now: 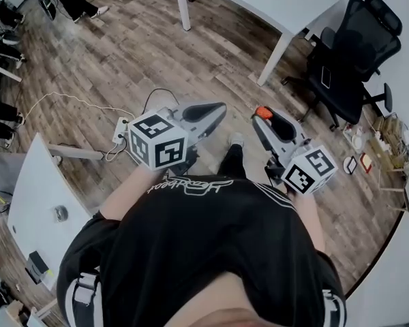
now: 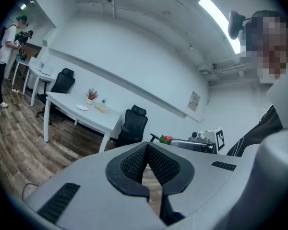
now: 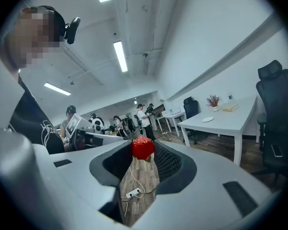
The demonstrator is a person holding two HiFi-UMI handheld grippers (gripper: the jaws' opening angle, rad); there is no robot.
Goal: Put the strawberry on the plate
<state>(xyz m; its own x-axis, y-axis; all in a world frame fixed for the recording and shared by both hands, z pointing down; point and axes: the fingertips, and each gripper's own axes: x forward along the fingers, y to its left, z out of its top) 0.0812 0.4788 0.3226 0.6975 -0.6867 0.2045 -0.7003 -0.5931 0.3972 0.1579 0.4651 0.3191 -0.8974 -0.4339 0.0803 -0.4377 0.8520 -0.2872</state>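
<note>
A red strawberry (image 3: pixel 143 148) sits pinched between the tips of my right gripper (image 3: pixel 143 144), which is shut on it. From the head view the strawberry (image 1: pixel 262 112) shows at the front of the right gripper (image 1: pixel 262 116), held in the air in front of the person's body. My left gripper (image 1: pixel 221 107) hovers beside it; its pads meet at the tip with nothing between them (image 2: pixel 146 146). A small white plate (image 3: pixel 208 119) lies on a long white table (image 3: pixel 230 121) across the room. The plate (image 2: pixel 81 108) also shows in the left gripper view.
A black office chair (image 1: pixel 354 53) stands by the white table (image 1: pixel 259 2). A power strip (image 1: pixel 120 129) with cables lies on the wood floor below. A small white table (image 1: pixel 37 196) is at the left. Several people (image 3: pixel 143 119) stand far off.
</note>
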